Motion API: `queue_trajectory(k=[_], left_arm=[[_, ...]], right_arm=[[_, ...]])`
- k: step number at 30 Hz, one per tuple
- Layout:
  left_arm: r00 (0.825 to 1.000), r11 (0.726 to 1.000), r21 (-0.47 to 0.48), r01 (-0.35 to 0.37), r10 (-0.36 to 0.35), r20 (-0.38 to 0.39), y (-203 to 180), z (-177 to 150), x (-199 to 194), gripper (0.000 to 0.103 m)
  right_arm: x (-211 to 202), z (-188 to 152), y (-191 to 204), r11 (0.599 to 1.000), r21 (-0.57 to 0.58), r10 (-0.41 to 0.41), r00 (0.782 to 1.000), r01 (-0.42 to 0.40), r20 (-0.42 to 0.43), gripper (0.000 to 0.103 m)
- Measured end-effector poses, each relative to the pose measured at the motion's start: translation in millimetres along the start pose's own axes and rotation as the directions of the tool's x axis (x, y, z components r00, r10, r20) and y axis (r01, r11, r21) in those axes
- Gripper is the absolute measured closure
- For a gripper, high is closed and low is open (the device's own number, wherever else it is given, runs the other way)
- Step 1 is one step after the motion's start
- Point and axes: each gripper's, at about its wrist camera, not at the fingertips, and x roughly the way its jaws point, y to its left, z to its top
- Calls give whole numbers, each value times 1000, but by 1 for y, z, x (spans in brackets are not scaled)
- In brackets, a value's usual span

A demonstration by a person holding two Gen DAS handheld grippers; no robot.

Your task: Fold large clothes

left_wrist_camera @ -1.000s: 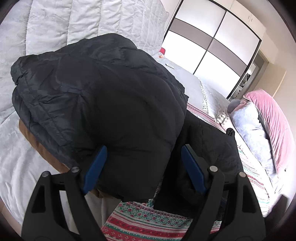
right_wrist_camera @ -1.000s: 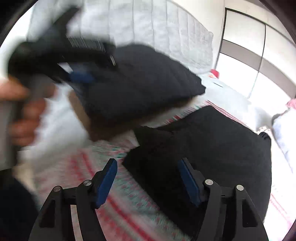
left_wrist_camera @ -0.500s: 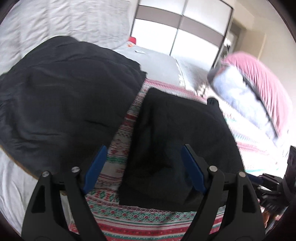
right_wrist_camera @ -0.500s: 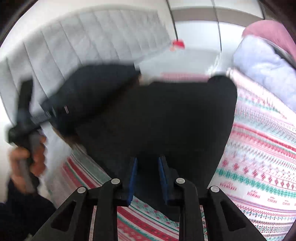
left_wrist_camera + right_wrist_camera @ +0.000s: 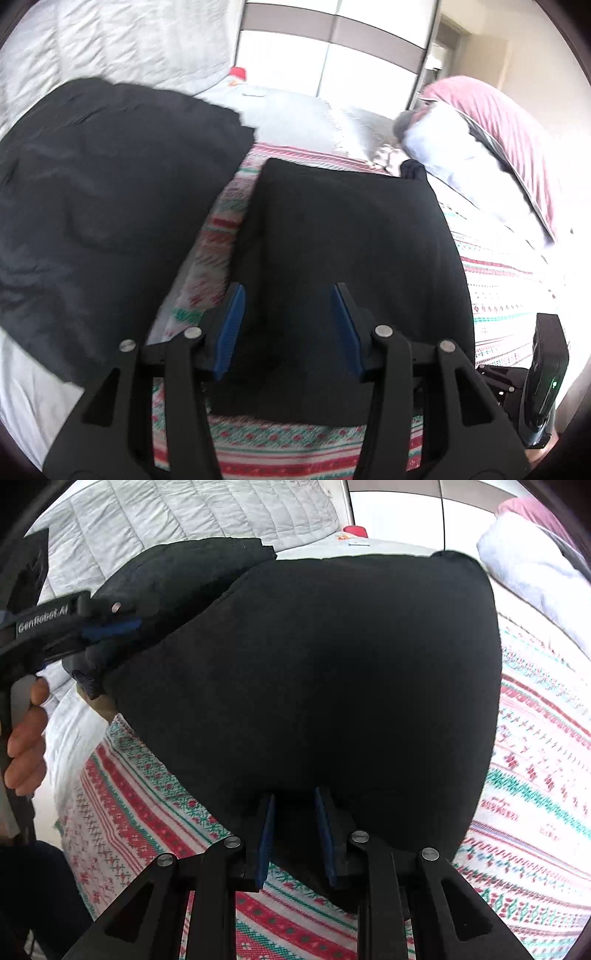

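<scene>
Pinching black garment, right gripper apparently lifts; left gripper hovers, fingers wide.

Left tongs swung off the puffer jacket to the folded black garment, gap narrowed. Right tongs went from wide over the striped blanket to pinching the garment's near edge, lifting it

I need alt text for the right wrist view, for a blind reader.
The right gripper pinches the near edge of a black garment lying on a striped patterned blanket. At left, a hand holds the left gripper.
</scene>
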Motion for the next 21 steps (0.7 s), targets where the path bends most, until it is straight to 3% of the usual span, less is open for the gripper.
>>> queue_trajectory(k=[2,6,8,10,11,13,15,17,18,21], left_arm=[[999,999,18,-39,40,-28,-6,1,11,53],[999,1000,-25,14,-15,-35,-6,6,21,53],[999,1000,7,-28,29,-34,-10,6,25,52],[986,992,53,-114,119,-116,-11,-2,48,52],[981,992,46,-117,122,-154,-8,-5,58,52],[981,997,-36,-71,63,-186,7,-8,65,51],[979,996,-73,-43,27,-200,14,-6,65,51],[978,997,-69,-44,29,-209,12,-7,66,51],[977,997,-52,-56,43,-210,9,-9,67,51],[975,996,1,-91,90,-204,-2,-11,68,51]], right_arm=[[2,1,-1,1000,-1,-14,1000,14,4,80],[5,5,0,999,11,-36,999,36,-1,81],[4,7,1,999,8,-43,999,43,5,81],[6,7,4,999,2,-45,999,45,13,81],[4,9,4,999,-5,-43,999,43,14,81],[-8,3,12,999,-14,-40,999,41,6,80],[-23,20,14,999,-36,-11,1000,10,-13,80],[-44,38,8,1000,-24,8,1000,-7,30,79],[-60,59,-5,1000,4,-15,996,14,91,77],[-66,110,-52,991,112,-90,986,74,141,75]])
